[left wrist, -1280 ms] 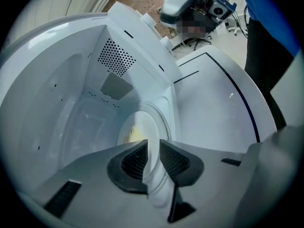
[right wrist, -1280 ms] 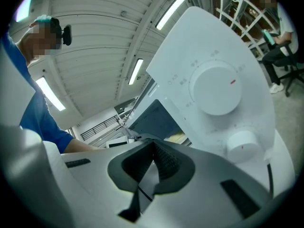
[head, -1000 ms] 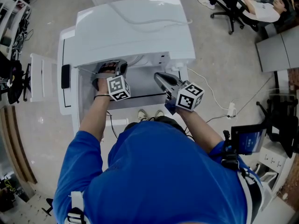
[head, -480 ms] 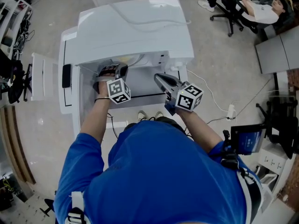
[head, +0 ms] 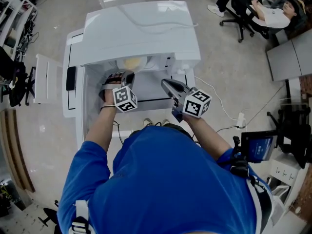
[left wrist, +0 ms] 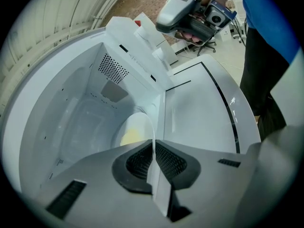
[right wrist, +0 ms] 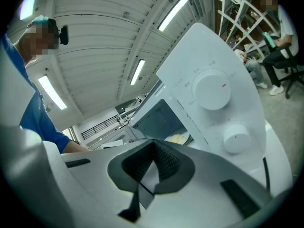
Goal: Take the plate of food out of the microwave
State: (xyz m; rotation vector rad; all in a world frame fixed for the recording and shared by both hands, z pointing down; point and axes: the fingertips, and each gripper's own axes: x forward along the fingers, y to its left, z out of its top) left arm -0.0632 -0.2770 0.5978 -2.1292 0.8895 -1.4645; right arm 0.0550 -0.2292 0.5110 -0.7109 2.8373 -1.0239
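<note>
Head view, left to right. Left claw [head: 123, 73]: at the microwave [head: 141, 28] mouth, jaws just closed down, clenched on the plate [head: 131, 62] rim. Plate: carries yellow food [left wrist: 129, 137] and now shows at the microwave's opening, where a second ago it sat hidden inside; withdrawal looks under way. Right claw [head: 166, 83]: clenched, empty, before the microwave's dials [right wrist: 212, 90]. Writing: dial markings too small to read; no brand visible.
</note>
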